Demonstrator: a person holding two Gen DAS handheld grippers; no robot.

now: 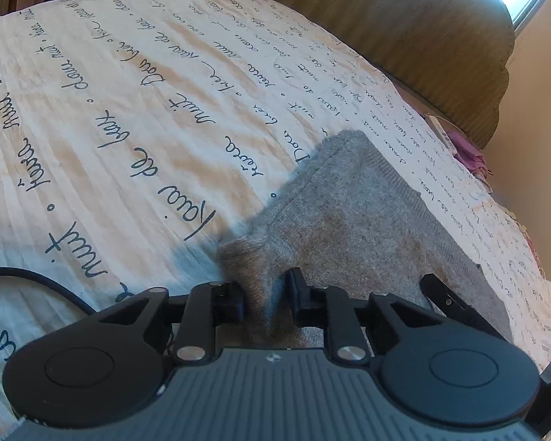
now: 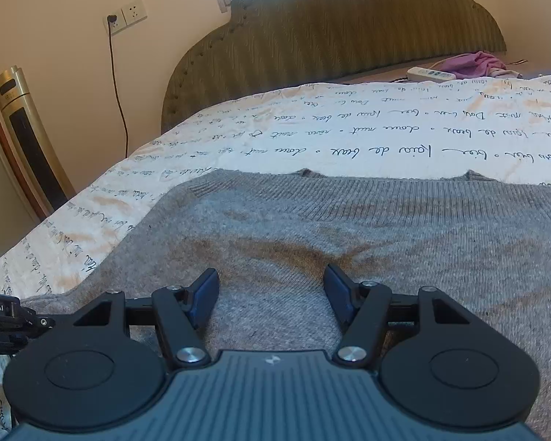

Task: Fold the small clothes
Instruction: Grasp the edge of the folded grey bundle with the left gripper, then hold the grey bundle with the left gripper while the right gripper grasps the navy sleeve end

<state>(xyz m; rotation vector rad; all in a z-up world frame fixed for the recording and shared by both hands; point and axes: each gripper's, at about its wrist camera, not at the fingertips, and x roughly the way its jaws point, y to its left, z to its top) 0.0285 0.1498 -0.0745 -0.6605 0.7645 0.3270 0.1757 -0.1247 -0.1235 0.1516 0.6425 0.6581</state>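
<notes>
Left gripper (image 1: pixel 266 296) is closed on a bunched fold of the grey knit sweater (image 1: pixel 352 220); fabric is pinched between both pads and pulled up into a small ridge at the near edge. From there the sweater is seen spread flat across the white bedspread with script print (image 1: pixel 128 110), its far corner lying toward the olive headboard (image 1: pixel 404 36). Right gripper (image 2: pixel 272 294) is held with jaws apart just over the sweater (image 2: pixel 312 220); nothing is clamped between the blue pads (image 2: pixel 206 294), and contact with the knit cannot be told. Ribbed hem is seen along the far edge. Beyond it a white power strip (image 2: pixel 430 73) and a purple cloth (image 2: pixel 474 63) are seen by the headboard (image 2: pixel 330 25). Wall sockets (image 2: pixel 125 18) and a gold tower unit (image 2: pixel 29 132) are seen at left.
</notes>
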